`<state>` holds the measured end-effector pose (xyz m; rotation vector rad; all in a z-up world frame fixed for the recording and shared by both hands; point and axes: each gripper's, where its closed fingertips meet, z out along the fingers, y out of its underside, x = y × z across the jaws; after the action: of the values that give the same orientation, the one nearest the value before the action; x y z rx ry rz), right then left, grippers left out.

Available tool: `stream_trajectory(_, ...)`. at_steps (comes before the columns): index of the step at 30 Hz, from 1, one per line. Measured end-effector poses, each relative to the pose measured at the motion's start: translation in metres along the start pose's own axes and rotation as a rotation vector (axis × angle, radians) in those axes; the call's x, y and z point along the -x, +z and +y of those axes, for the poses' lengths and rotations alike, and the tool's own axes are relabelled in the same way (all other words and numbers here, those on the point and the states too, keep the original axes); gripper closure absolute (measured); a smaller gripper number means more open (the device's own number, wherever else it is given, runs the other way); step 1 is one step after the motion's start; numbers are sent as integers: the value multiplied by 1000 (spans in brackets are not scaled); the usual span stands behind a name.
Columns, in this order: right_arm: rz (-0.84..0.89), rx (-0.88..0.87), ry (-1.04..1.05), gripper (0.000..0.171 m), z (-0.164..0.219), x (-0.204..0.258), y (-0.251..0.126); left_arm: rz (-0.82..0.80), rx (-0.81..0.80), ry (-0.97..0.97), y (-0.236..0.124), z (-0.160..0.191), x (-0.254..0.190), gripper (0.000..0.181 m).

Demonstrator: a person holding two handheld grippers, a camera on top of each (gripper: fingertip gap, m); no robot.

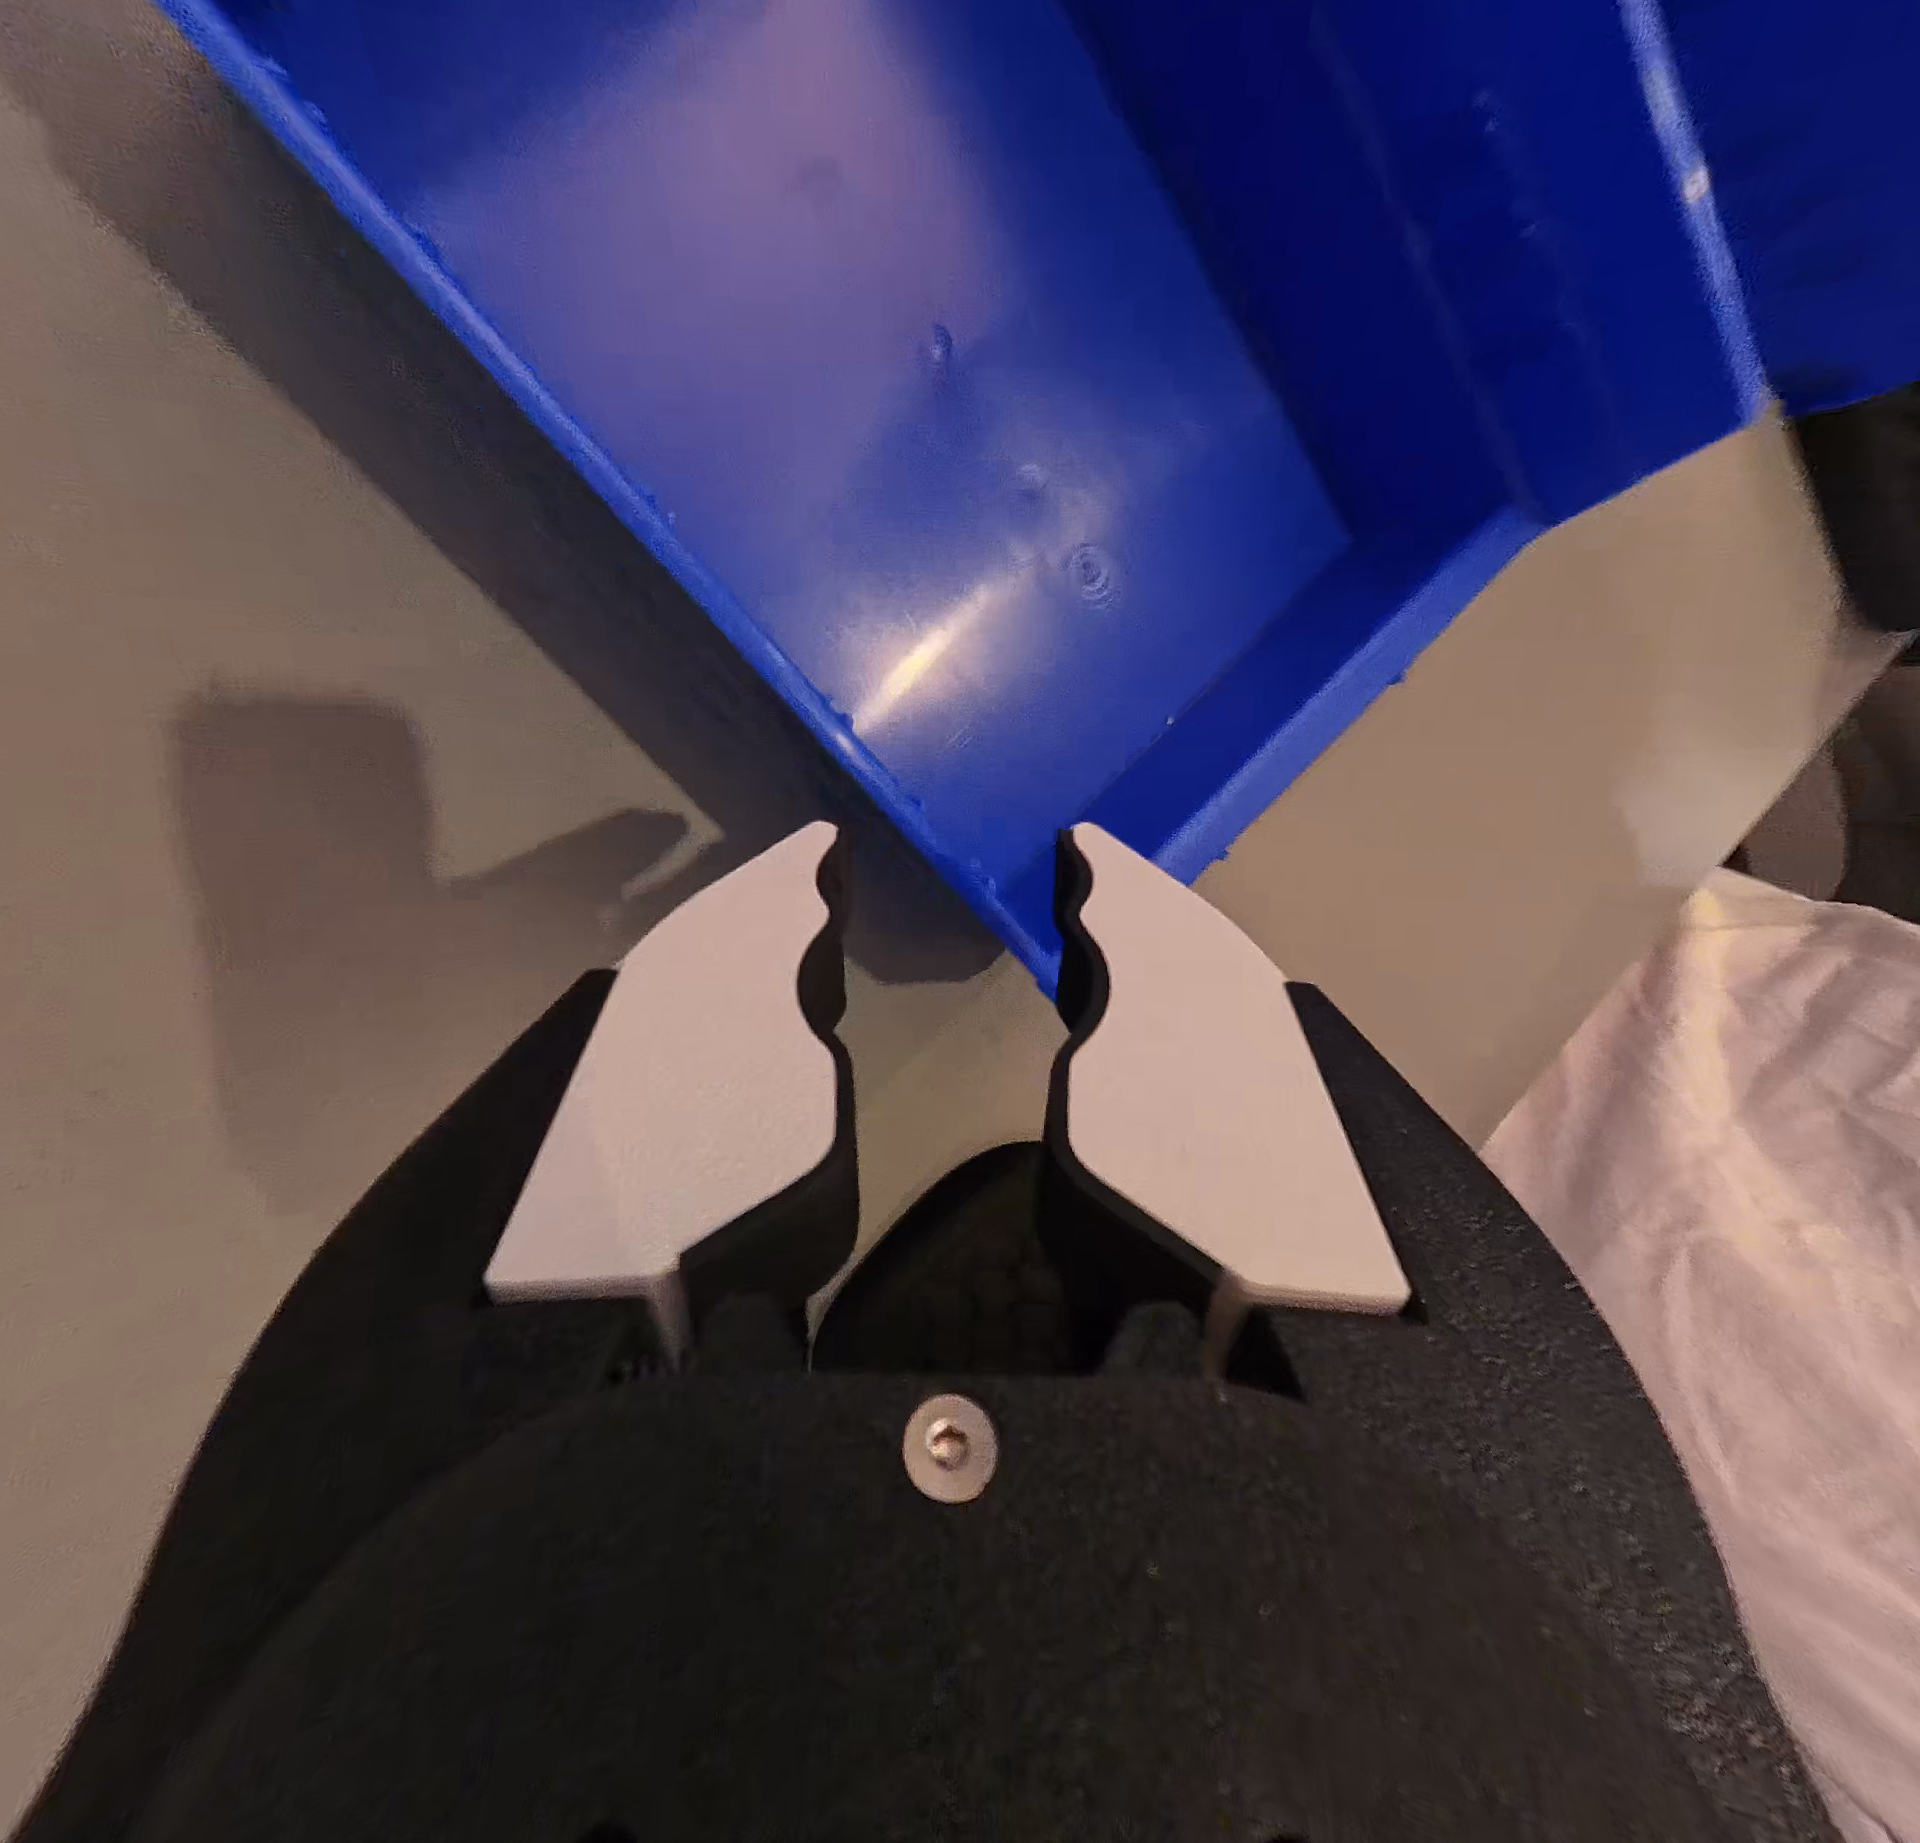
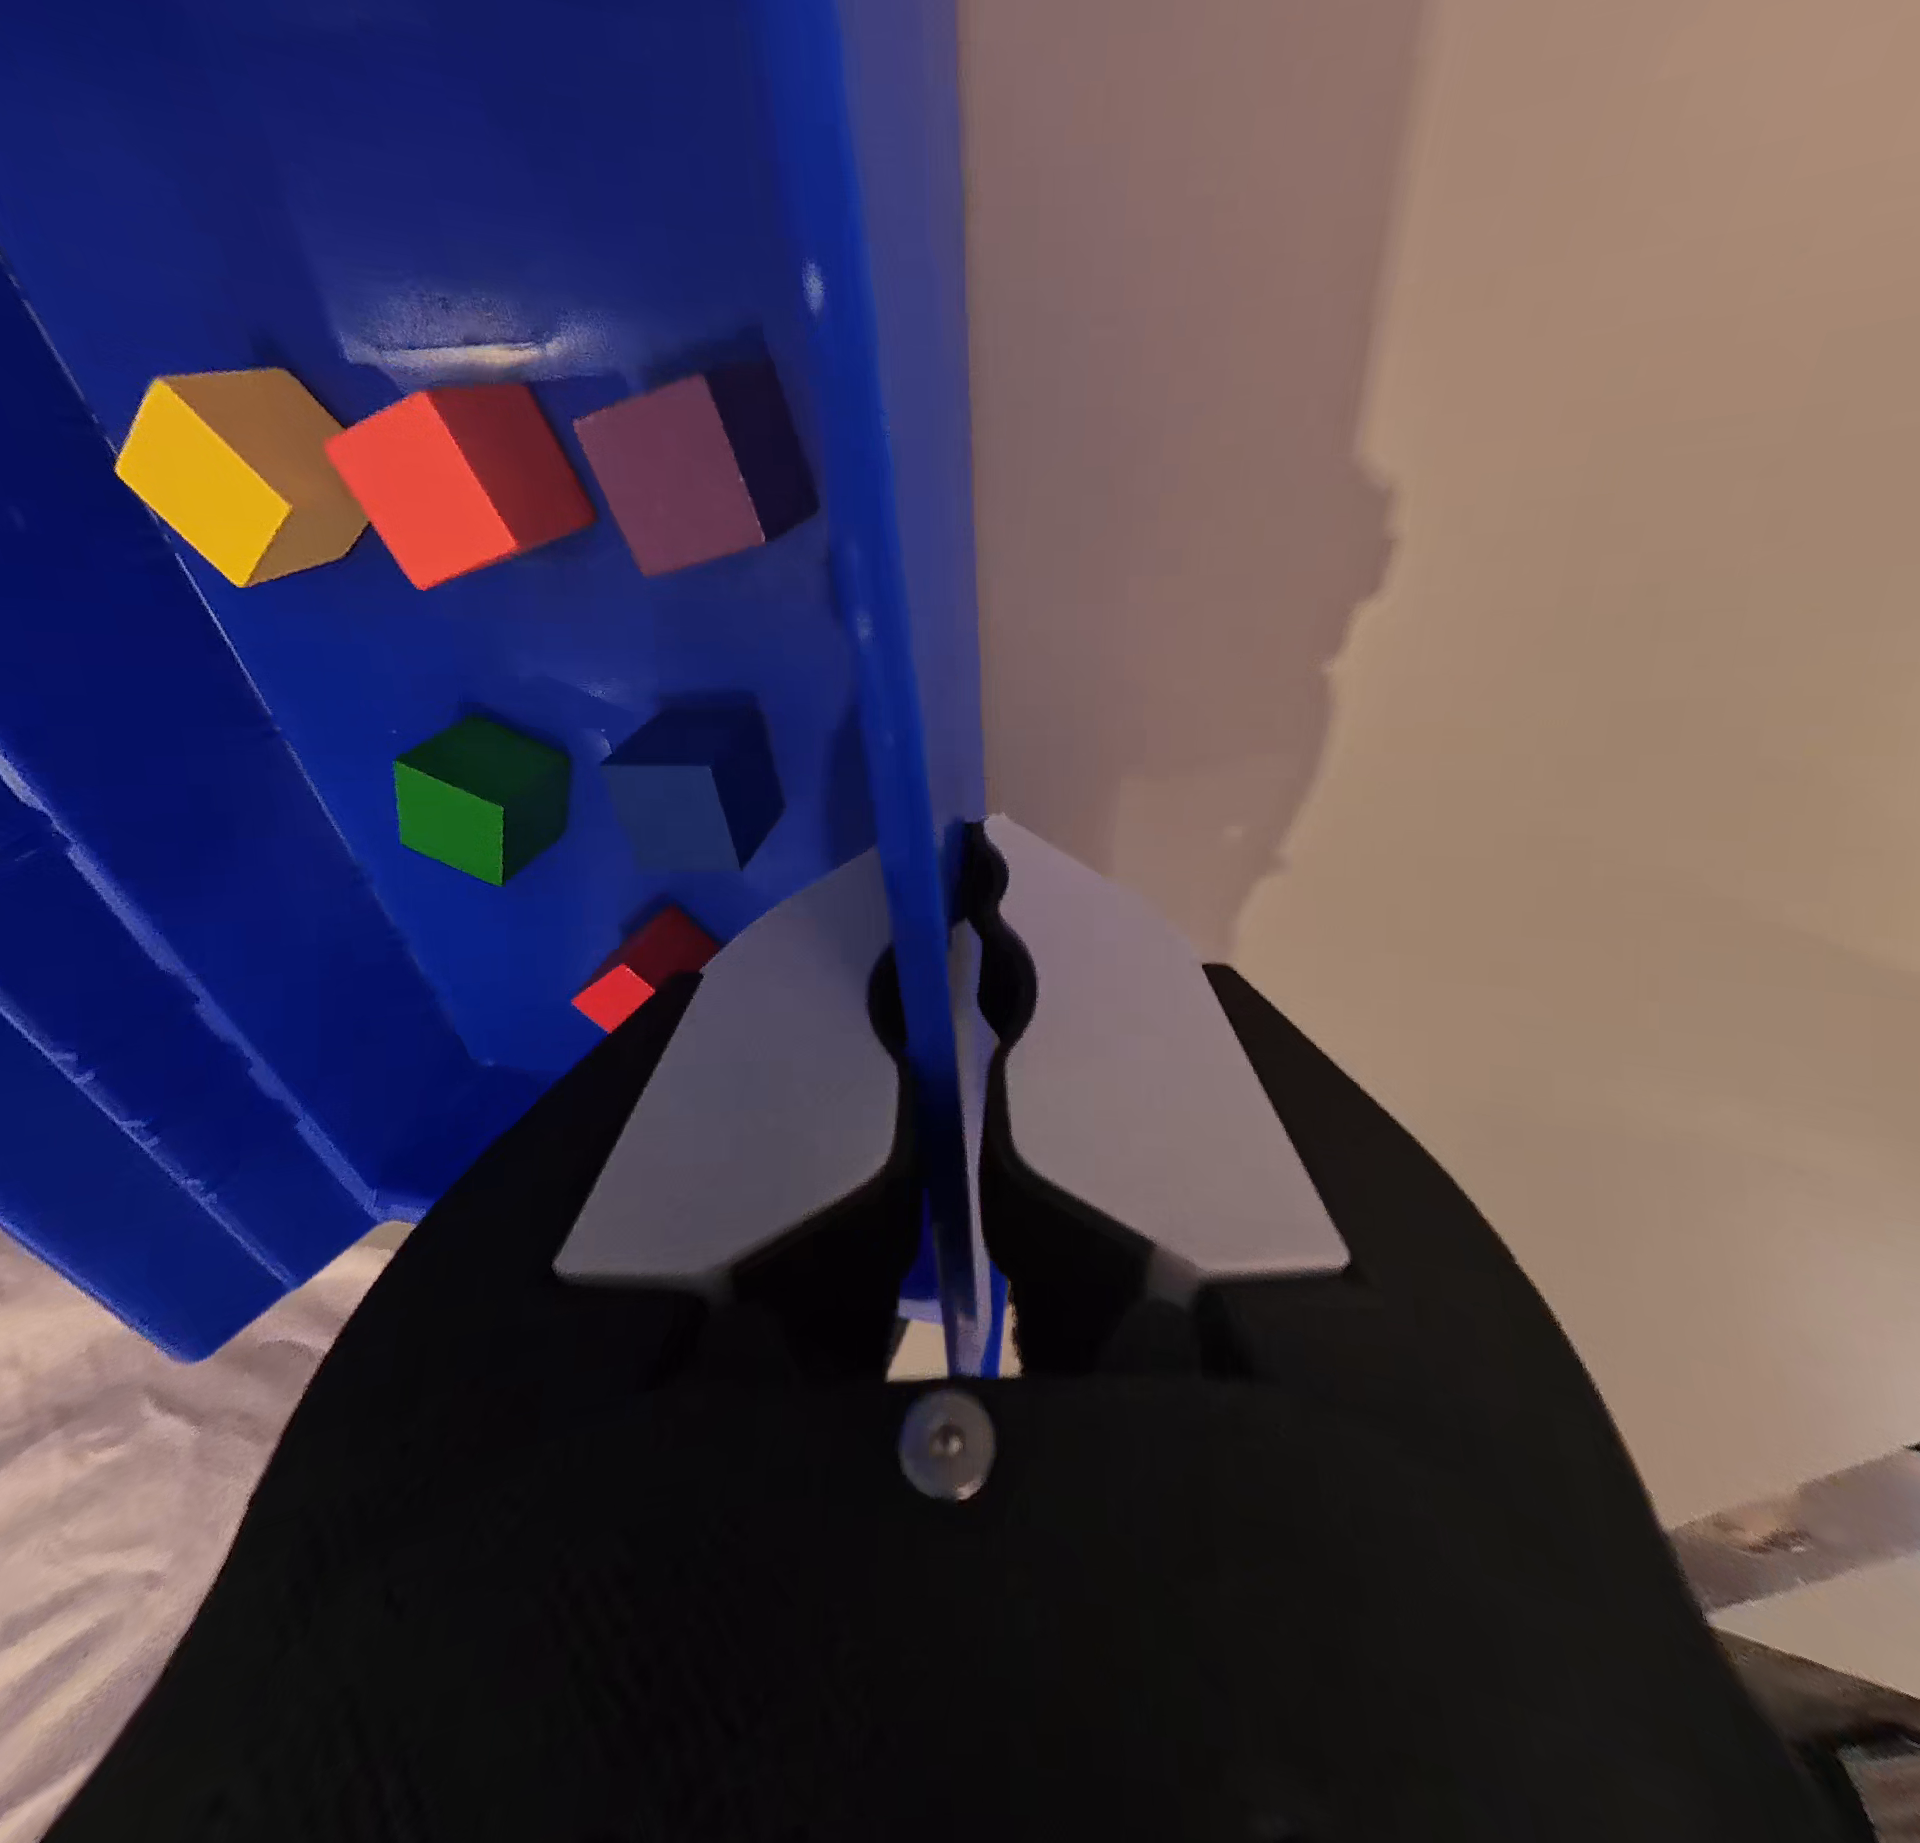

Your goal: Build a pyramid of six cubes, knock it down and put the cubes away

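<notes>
We list: right gripper (image 2: 951, 962) pinching the wall of the blue bin (image 2: 914, 650). Inside it: yellow cube (image 2: 234, 474), orange cube (image 2: 452, 479), purple cube (image 2: 691, 474), green cube (image 2: 478, 796), blue cube (image 2: 691, 780), red cube (image 2: 644, 967). Left gripper (image 1: 948, 848) spread, empty, near a bin corner.

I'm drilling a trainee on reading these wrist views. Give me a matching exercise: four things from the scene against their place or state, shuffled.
Things:
1. yellow cube
2. green cube
3. right gripper
4. left gripper

Places or states:
A. open, at a bin corner
B. clamped on the blue bin wall
C. left end of the far row of three
D. beside the dark blue cube

Pairs: 1-C, 2-D, 3-B, 4-A
</notes>
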<state>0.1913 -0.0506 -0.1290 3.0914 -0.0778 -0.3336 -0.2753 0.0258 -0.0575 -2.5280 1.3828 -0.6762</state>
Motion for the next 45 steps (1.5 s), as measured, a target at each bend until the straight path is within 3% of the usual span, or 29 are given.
stream_trajectory(3,-11,15,-9,164,4,-5,-5,-23,-113,-26,-33,4,10,145)
stream_trajectory(6,-16,34,-8,163,6,-6,-19,-161,-222,-111,-72,18,36,149)
stream_trajectory(11,75,10,-42,163,-11,10,-83,-438,-413,-252,-141,48,78,154)
stream_trajectory(16,115,-26,-131,164,-46,81,-159,-536,-524,-332,-177,75,93,159)
stream_trajectory(20,105,-45,-282,164,-89,181,-181,-615,-539,-414,-192,99,107,159)
stream_trajectory(27,22,-12,-565,163,-155,381,-127,-680,-608,-572,-217,146,115,159)
stream_trajectory(34,-90,15,-728,163,-188,545,-58,-750,-739,-621,-249,178,101,162)
stream_trajectory(39,-147,50,-753,162,-196,597,-2,-777,-763,-622,-256,193,91,162)
stream_trajectory(45,-116,78,-698,162,-202,591,68,-765,-817,-605,-261,193,88,165)
